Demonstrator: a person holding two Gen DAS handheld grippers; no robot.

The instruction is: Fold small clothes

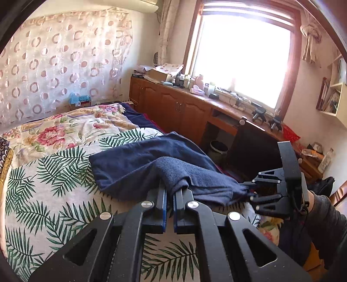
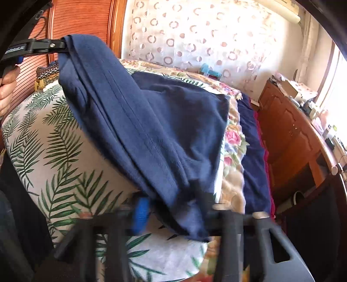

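A navy garment [image 1: 141, 164] lies partly on the palm-leaf bed sheet [image 1: 54, 184], with its near edge lifted. My left gripper [image 1: 171, 191] is shut on a bunched fold of that edge. To the right, my right gripper [image 1: 248, 192] pinches the garment's other corner just above the bed's side. In the right wrist view the garment [image 2: 151, 119] hangs stretched between both grippers. The left gripper [image 2: 64, 45] holds the corner at the upper left. The right gripper [image 2: 173, 206] is blurred at the bottom, with cloth between its fingers.
A floral quilt [image 1: 76, 128] covers the far part of the bed. Wooden cabinets [image 1: 173, 104] with a cluttered top run under the window on the right. A bin [image 1: 218, 149] and a dark chair [image 1: 253, 151] stand beside the bed. A wooden headboard [image 2: 76, 19] is at the bed's left.
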